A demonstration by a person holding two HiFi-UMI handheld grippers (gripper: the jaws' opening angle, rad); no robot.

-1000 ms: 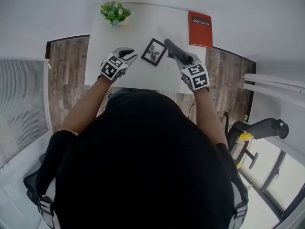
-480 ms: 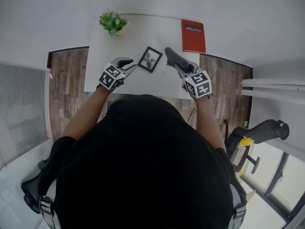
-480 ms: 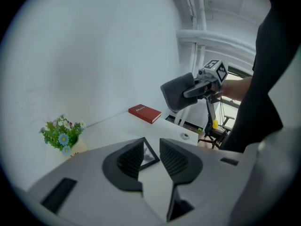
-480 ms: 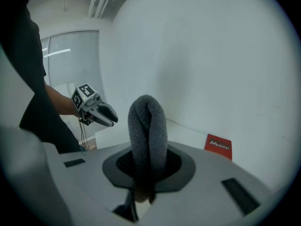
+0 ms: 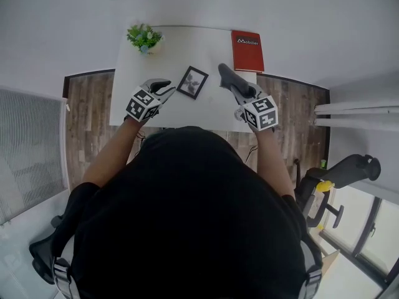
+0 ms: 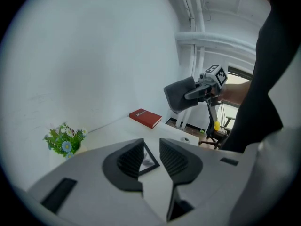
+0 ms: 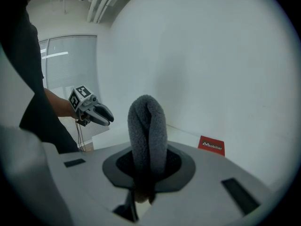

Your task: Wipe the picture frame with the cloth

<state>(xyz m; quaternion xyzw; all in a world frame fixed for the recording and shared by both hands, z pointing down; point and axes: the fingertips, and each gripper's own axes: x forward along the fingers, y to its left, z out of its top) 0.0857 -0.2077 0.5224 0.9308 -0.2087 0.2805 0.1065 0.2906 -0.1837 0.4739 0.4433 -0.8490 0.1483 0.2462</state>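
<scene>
**Head view.** We are holding both grippers above the near edge of the table (image 5: 187, 45).
- Left gripper (image 5: 168, 87): the jaws are standing apart with nothing in them. It is hovering just left of the frame (image 5: 192, 82), we judge so that it can steady it.
- Right gripper (image 5: 243, 93): it is clamping the cloth (image 5: 227, 76), which is sticking out ahead of the jaws, to the right of the frame and clear of it.
- Frame: it is lying flat mid-table, turned at an angle.
- Book (image 5: 247, 50) and plant (image 5: 143, 37): both are sitting at the far edge, well apart from the frame.

**Left gripper view.** The pads (image 6: 131, 161) are gaping. The frame (image 6: 148, 160) is showing through the gap, on the table beyond, untouched.

**Right gripper view.** The jaws are pinching the cloth (image 7: 148, 135) low down, so a rounded loop is standing up ahead of them as the wiping face. We are judging the wiping as not yet begun. The next move is calling for the loop to come down on the frame's face while the left gripper pins one edge. A light frame is likely to slide otherwise.
</scene>
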